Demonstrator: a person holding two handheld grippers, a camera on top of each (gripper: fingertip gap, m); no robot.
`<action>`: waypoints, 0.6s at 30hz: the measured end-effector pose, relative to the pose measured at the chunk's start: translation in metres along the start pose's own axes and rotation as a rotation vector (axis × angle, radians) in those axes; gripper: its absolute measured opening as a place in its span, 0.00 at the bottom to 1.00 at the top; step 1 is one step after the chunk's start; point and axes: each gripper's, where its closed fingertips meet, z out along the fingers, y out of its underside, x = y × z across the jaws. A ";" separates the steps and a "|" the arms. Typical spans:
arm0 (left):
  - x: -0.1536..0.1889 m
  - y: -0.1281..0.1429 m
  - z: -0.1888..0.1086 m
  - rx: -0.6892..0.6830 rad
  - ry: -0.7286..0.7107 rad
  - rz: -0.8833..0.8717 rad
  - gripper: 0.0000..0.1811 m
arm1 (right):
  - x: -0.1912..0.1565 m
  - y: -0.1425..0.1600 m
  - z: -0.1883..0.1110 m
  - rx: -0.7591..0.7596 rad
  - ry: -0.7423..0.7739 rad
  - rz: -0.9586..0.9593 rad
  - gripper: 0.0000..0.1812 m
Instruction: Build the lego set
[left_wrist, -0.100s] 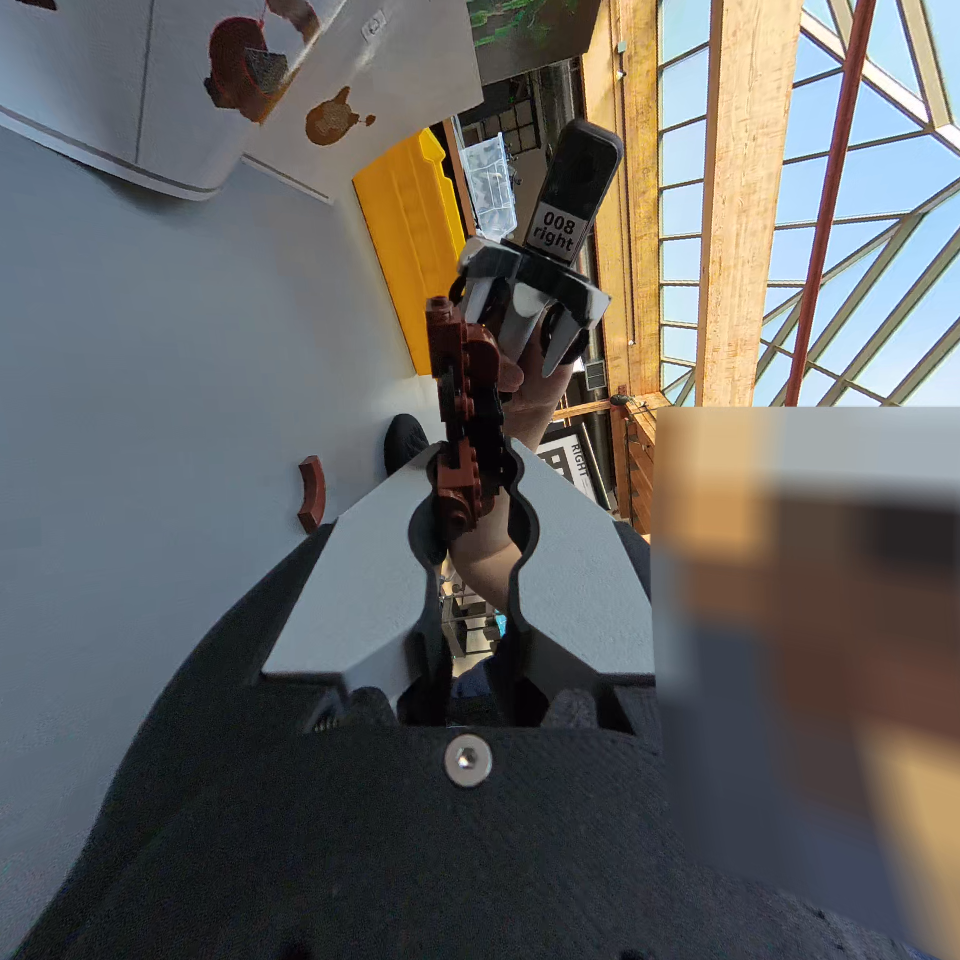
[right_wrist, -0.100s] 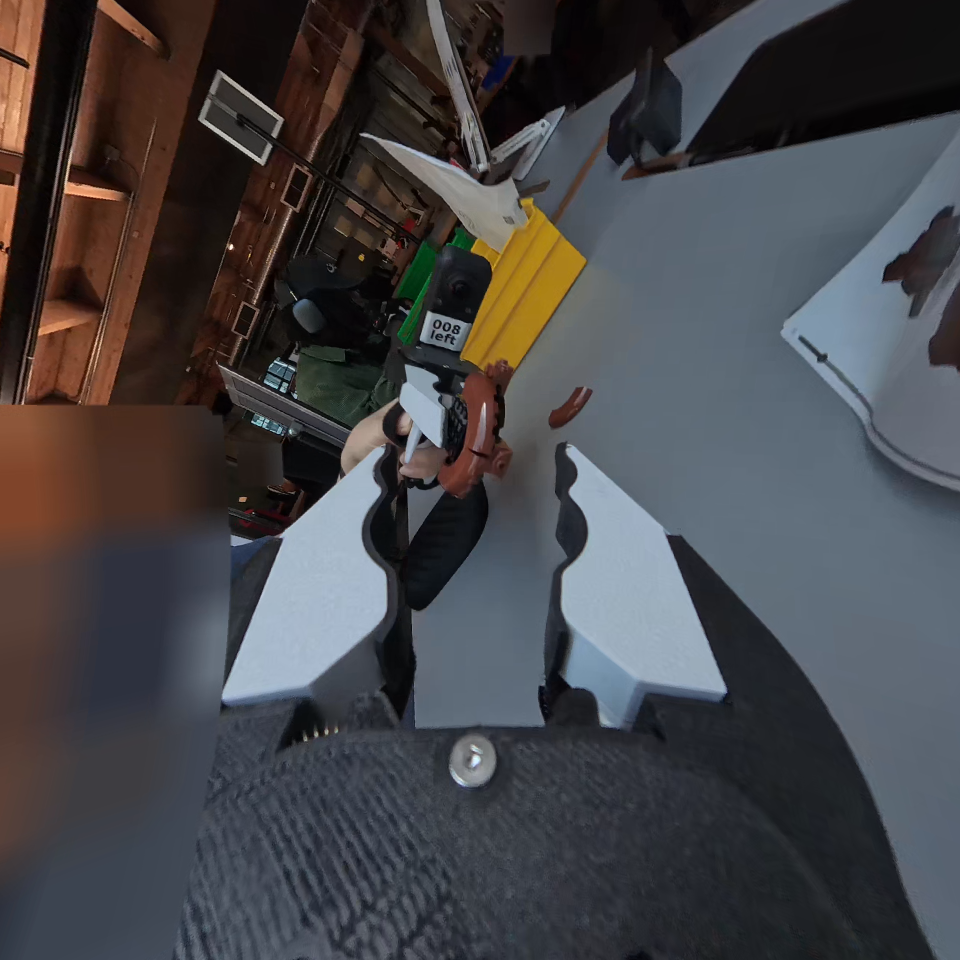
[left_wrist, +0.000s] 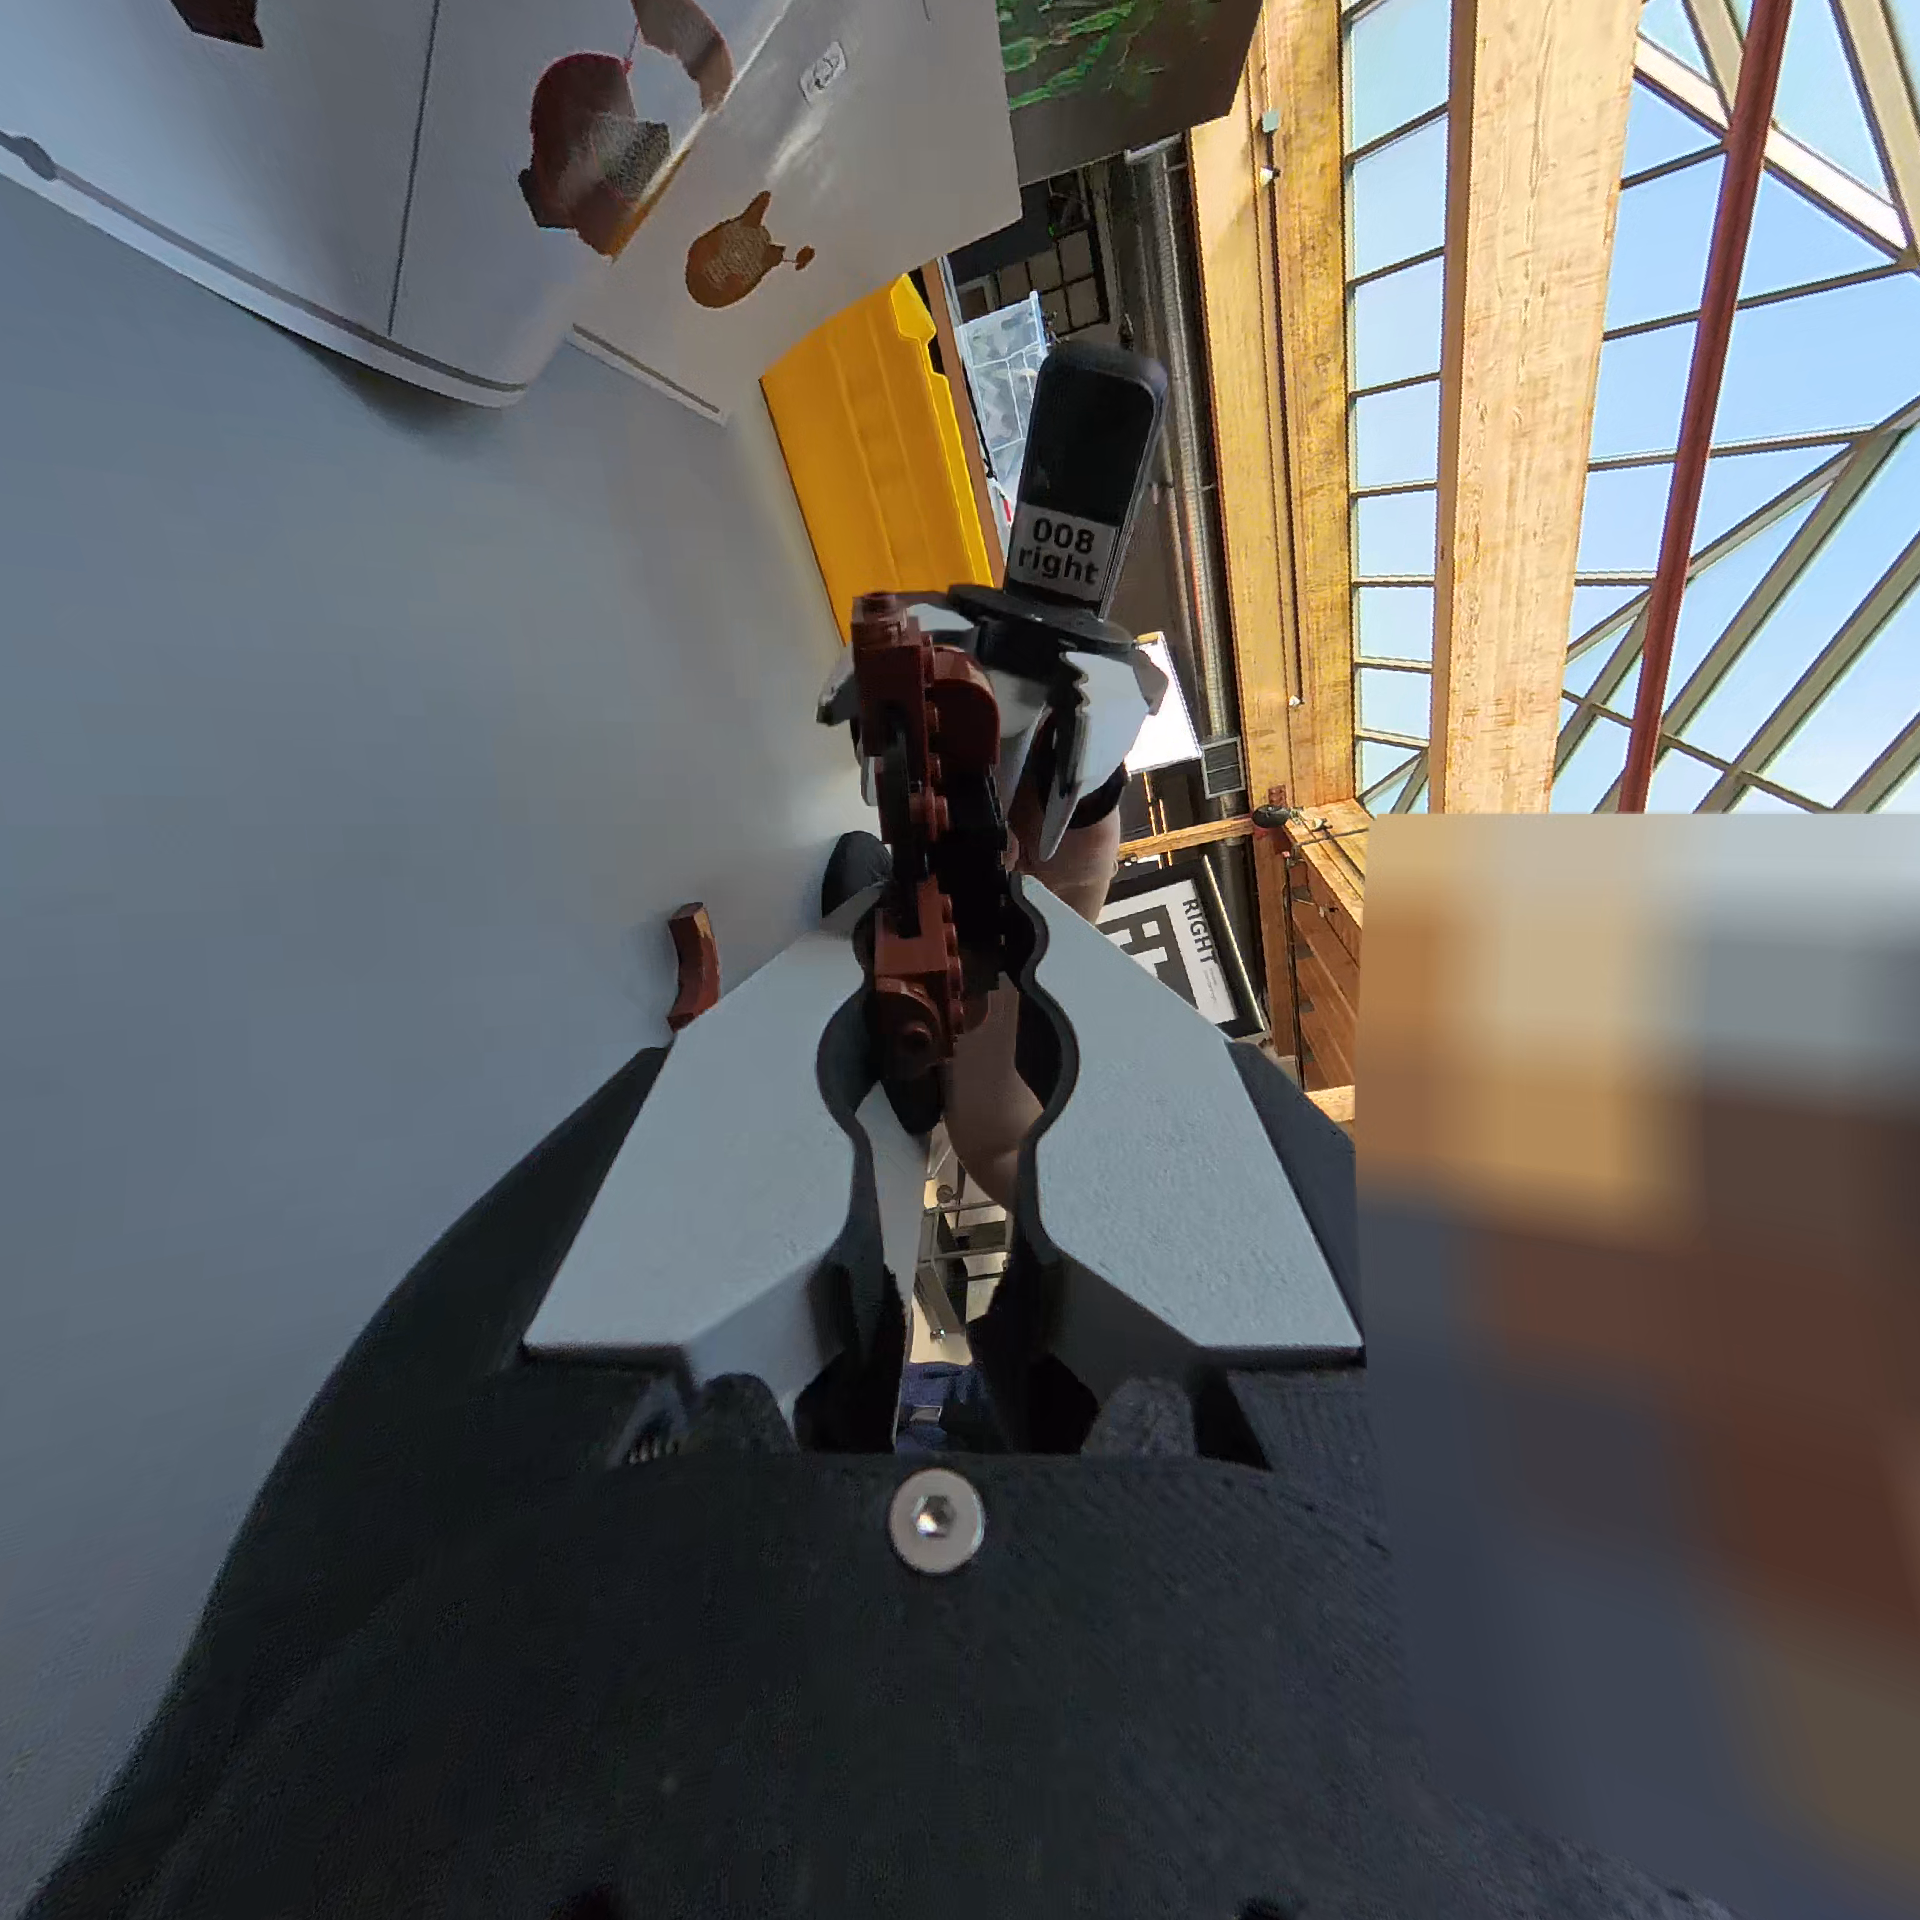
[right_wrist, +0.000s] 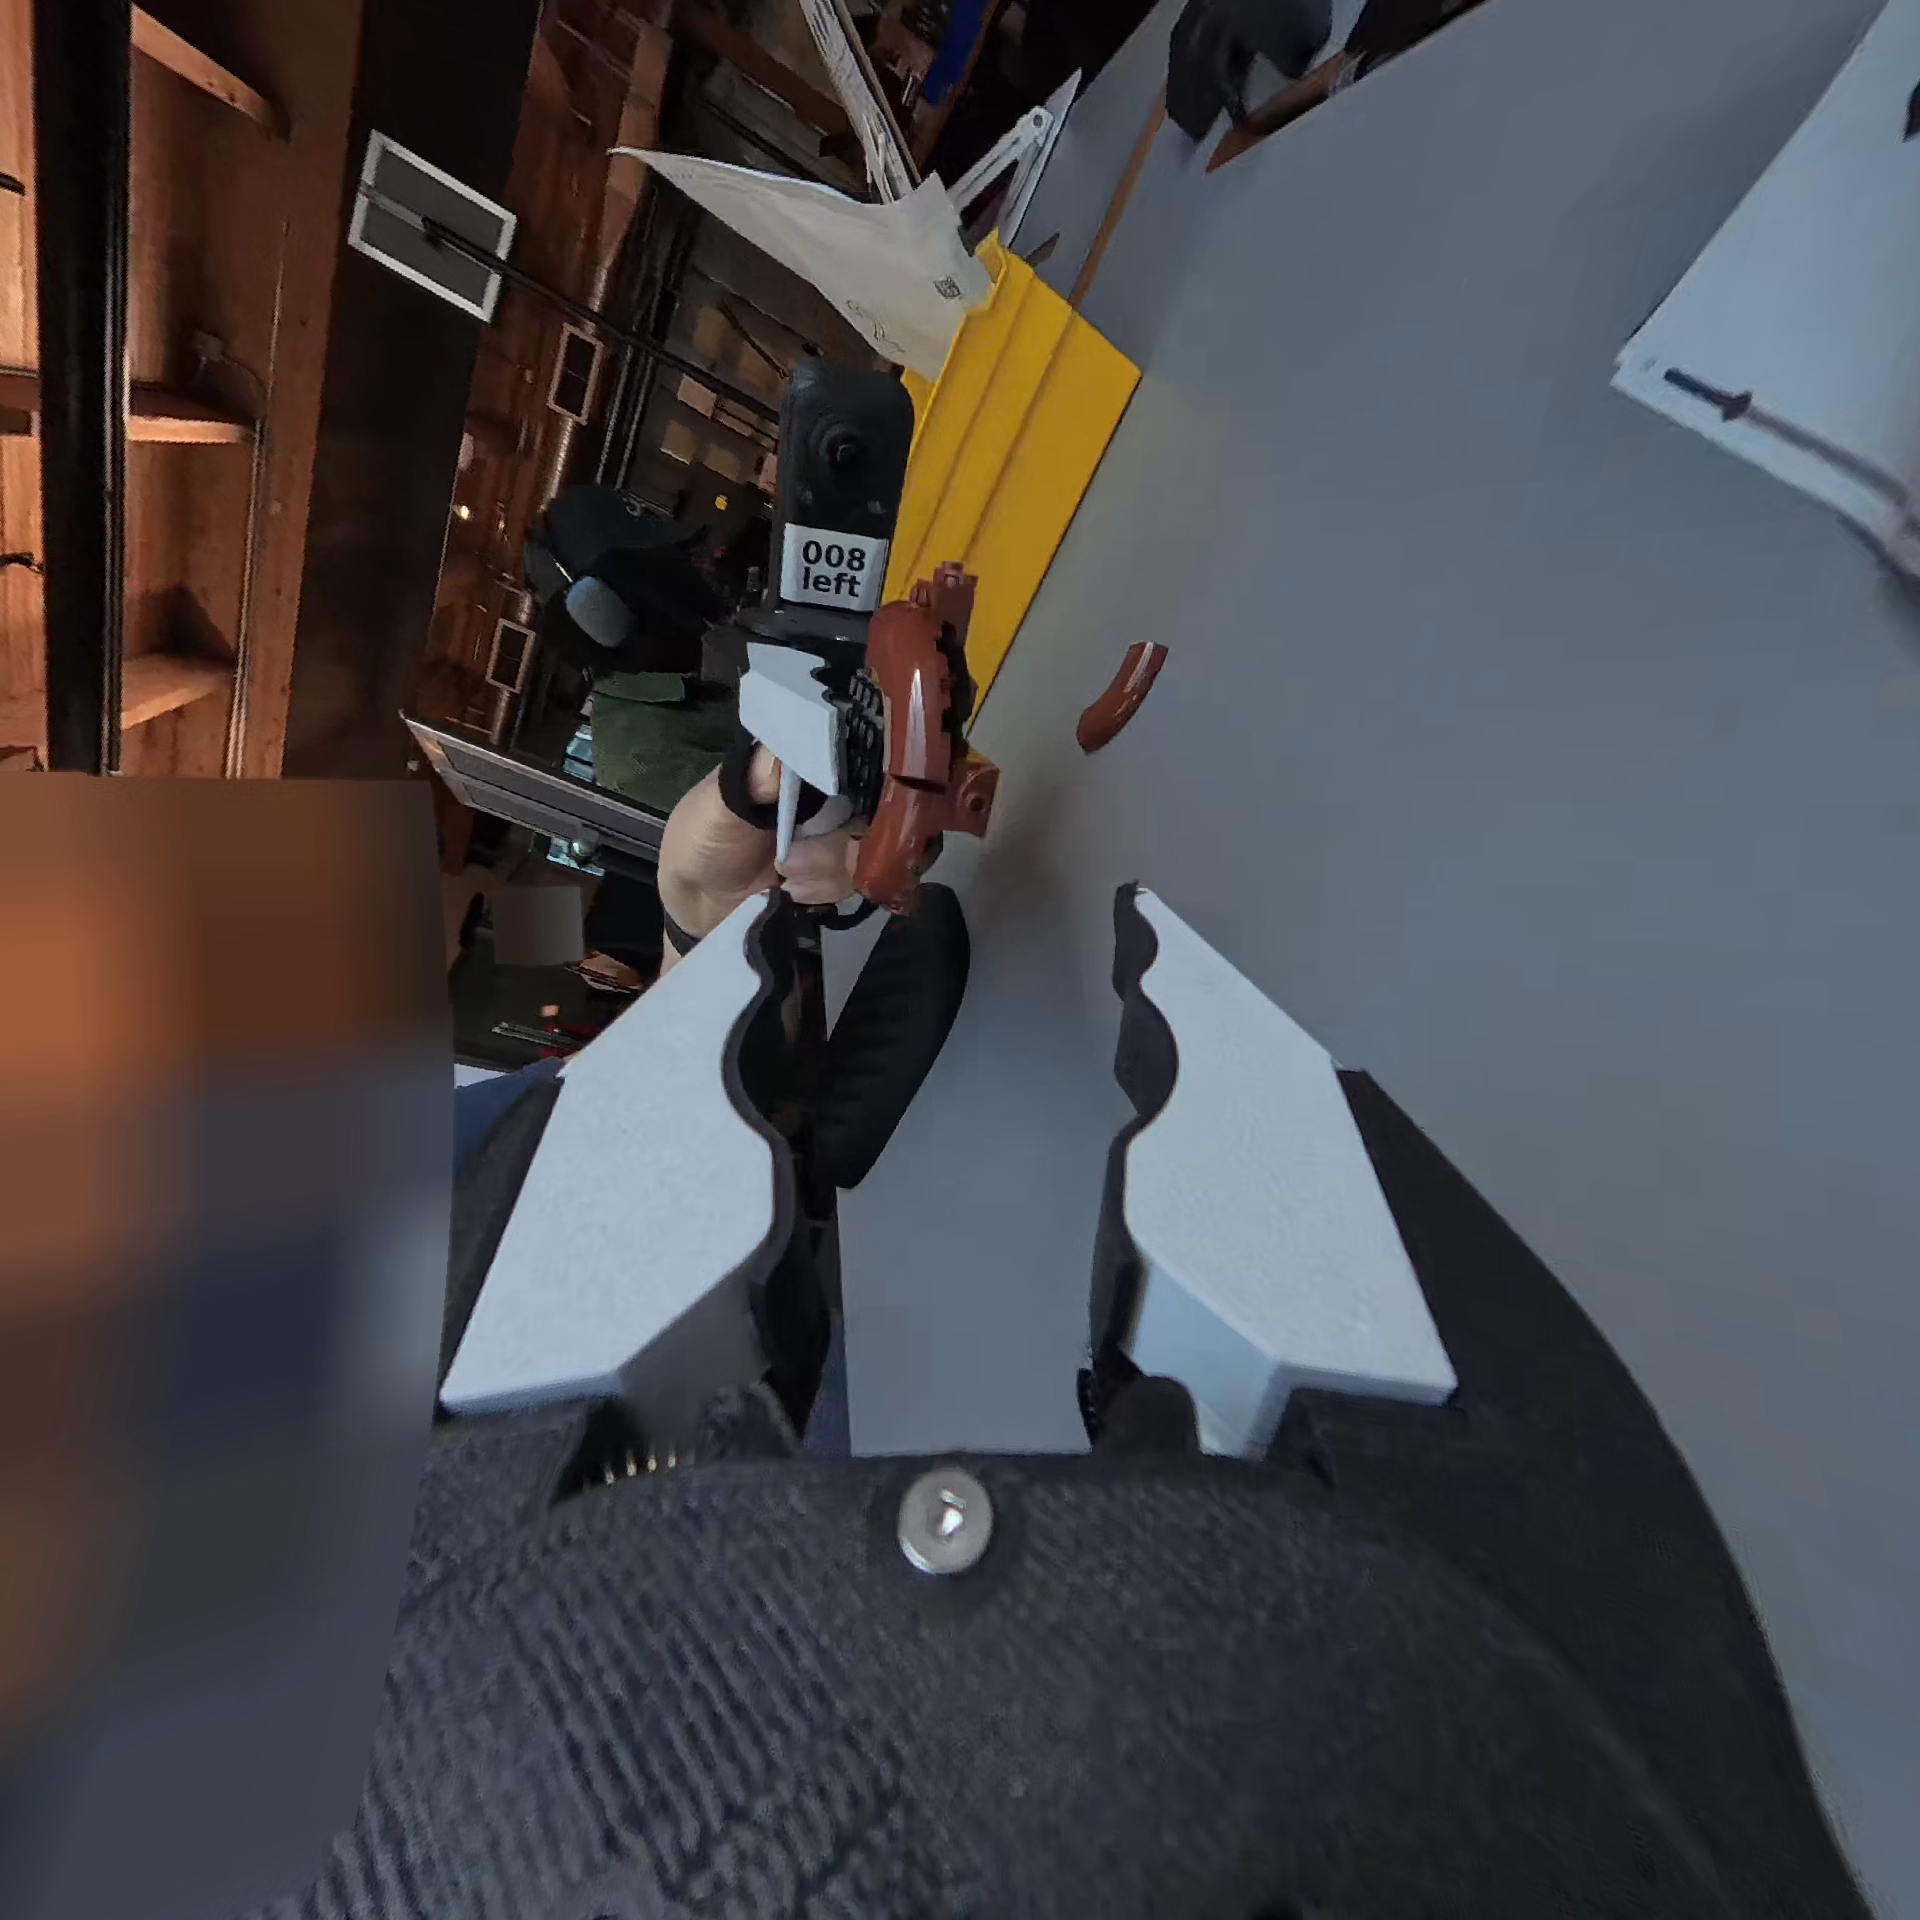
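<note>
Reddish-brown and black plastic brick assembly (left_wrist: 930, 862), light, rigid but liable to split at its joints, we pinch low in our left gripper (left_wrist: 940, 940) above the grey table (left_wrist: 312, 831), right gripper (right_wrist: 951, 997) spread empty.

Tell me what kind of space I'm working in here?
Probably a workshop or lab loft, not a home: a grey table under timber beams and a glazed roof, with a yellow parts bin and building instructions laid out.

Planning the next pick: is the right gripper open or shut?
Open: the right gripper has a wide gap between its fingers, with bare grey table showing through.
</note>
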 end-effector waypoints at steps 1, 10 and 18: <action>-0.005 0.002 0.001 0.004 -0.010 0.009 0.10 | -0.001 0.008 0.006 0.022 -0.054 0.047 0.34; -0.017 0.007 0.012 0.091 0.096 -0.043 0.10 | 0.009 0.023 0.035 0.144 -0.125 0.178 0.21; -0.025 0.003 0.011 0.109 0.056 0.001 0.09 | 0.010 0.017 0.040 0.194 -0.197 0.234 0.08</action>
